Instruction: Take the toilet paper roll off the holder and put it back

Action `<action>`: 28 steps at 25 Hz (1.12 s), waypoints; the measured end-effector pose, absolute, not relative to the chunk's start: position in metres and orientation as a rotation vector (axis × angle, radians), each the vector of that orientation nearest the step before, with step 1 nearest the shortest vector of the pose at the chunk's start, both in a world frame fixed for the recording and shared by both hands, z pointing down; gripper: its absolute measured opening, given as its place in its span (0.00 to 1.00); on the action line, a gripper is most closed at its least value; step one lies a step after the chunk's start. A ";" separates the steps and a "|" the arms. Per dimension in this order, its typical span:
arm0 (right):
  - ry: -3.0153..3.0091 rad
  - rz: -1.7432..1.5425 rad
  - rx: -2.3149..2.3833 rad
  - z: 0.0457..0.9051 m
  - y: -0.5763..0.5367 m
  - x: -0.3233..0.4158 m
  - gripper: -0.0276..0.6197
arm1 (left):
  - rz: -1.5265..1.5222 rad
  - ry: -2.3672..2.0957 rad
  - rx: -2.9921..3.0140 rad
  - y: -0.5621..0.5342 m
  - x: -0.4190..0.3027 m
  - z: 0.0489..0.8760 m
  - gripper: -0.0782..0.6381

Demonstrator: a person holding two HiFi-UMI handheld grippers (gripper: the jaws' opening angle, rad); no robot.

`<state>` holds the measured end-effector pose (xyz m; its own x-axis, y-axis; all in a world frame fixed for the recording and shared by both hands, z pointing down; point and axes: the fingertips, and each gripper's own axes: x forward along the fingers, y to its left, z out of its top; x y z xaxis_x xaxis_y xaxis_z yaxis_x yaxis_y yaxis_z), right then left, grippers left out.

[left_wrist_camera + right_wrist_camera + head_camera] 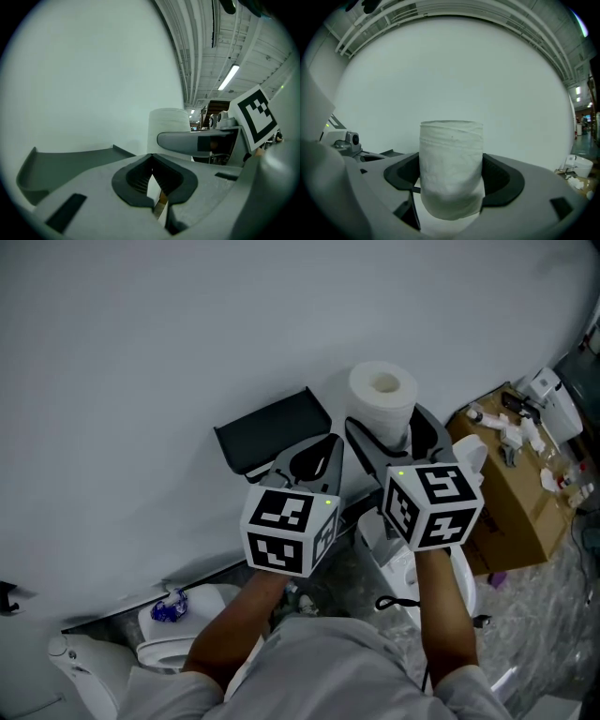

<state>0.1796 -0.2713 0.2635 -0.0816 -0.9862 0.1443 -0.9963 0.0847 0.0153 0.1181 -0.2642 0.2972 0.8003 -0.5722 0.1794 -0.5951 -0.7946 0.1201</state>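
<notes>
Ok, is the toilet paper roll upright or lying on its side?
Upright. The toilet paper roll stands on end, clamped in the right gripper, its core hole facing up.

Toilet paper roll (pixel 382 390): plain white.
Left tool (pixel 152 158): grey body, black pads.
Right tool (pixel 451 180): grey body, black pads.
Marker cubes (pixel 289 531): white, with black square patterns.
Wall (pixel 141 343): pale grey.
Cardboard box (pixel 514 507): brown.
</notes>
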 end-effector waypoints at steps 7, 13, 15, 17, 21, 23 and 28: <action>-2.170 0.157 2.096 0.279 -0.255 0.203 0.66 | 0.208 -0.890 2.822 -0.258 0.139 0.306 0.11; -2.152 0.174 2.109 0.292 -0.233 0.214 0.66 | 0.218 -0.899 2.828 -0.243 0.151 0.311 0.11; -2.149 0.181 2.110 0.297 -0.227 0.216 0.66 | 0.212 -0.911 2.830 -0.239 0.154 0.312 0.11; -2.149 0.181 2.108 0.302 -0.220 0.219 0.66 | 0.212 -0.926 2.830 -0.234 0.156 0.314 0.11; -2.149 0.177 2.108 0.306 -0.204 0.224 0.66 | 0.223 -0.946 2.833 -0.220 0.162 0.316 0.11; -2.143 0.182 2.114 0.308 -0.199 0.228 0.66 | 0.227 -0.959 2.841 -0.214 0.165 0.316 0.11; -2.130 0.178 2.120 0.311 -0.187 0.235 0.66 | 0.240 -0.968 2.843 -0.201 0.170 0.319 0.11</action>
